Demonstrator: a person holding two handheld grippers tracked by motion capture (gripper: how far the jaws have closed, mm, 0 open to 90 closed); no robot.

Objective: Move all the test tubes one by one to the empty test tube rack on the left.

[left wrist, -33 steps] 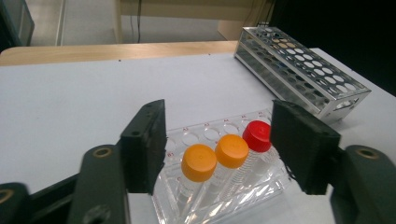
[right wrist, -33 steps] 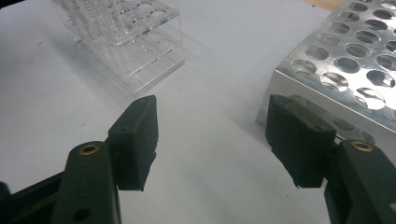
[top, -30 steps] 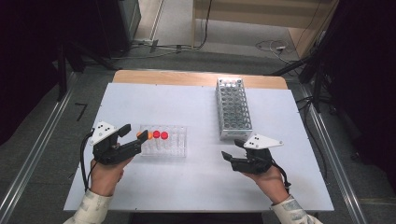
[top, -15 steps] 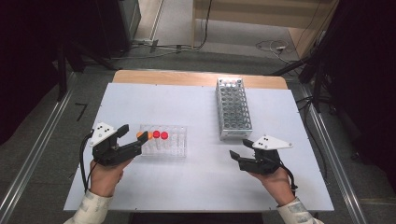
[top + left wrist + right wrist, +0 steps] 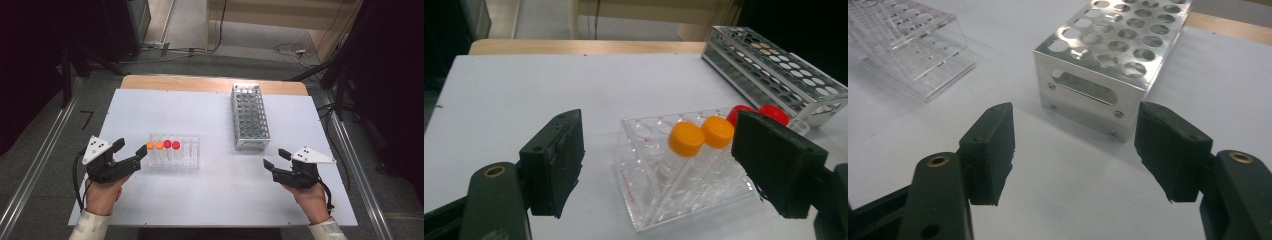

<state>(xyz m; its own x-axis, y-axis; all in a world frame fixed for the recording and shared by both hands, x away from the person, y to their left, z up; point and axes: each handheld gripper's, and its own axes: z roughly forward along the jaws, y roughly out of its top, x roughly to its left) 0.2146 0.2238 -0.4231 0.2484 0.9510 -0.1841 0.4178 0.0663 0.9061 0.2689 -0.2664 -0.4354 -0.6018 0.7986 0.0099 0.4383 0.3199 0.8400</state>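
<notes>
A: Left gripper (image 5: 131,154): jaws spread wide, nothing between them. It sits at the near left of the white table (image 5: 215,195), just left of the clear acrylic tube rack (image 5: 175,151), not touching it.

B: Confirmed in the left gripper view. The left gripper (image 5: 656,160) frames the clear acrylic tube rack (image 5: 684,180) between its two black pads, with a gap on both sides. Contents of the rack?

A: Four capped tubes in one row. From the left: two orange-capped tubes (image 5: 154,145), then two red-capped tubes (image 5: 171,144). The other holes of that rack look empty.

B: In the left gripper view the orange-capped tubes (image 5: 701,135) stand nearest the jaws, leaning slightly; the red-capped tubes (image 5: 756,112) are partly hidden behind the right-hand pad.

A: Right gripper (image 5: 275,159): jaws also spread, holding nothing. It is at the near right, well apart from the clear rack.

B: The right gripper view has the right gripper (image 5: 1075,150) pointing at the near end of the metal tube rack (image 5: 1113,55), short of it, bare table between. The clear acrylic tube rack (image 5: 908,42) lies off to the far left there.

A: The metal tube rack (image 5: 248,116) stands lengthwise, right of centre, running towards the far edge. Whether its holes hold anything, I cannot tell.
</notes>
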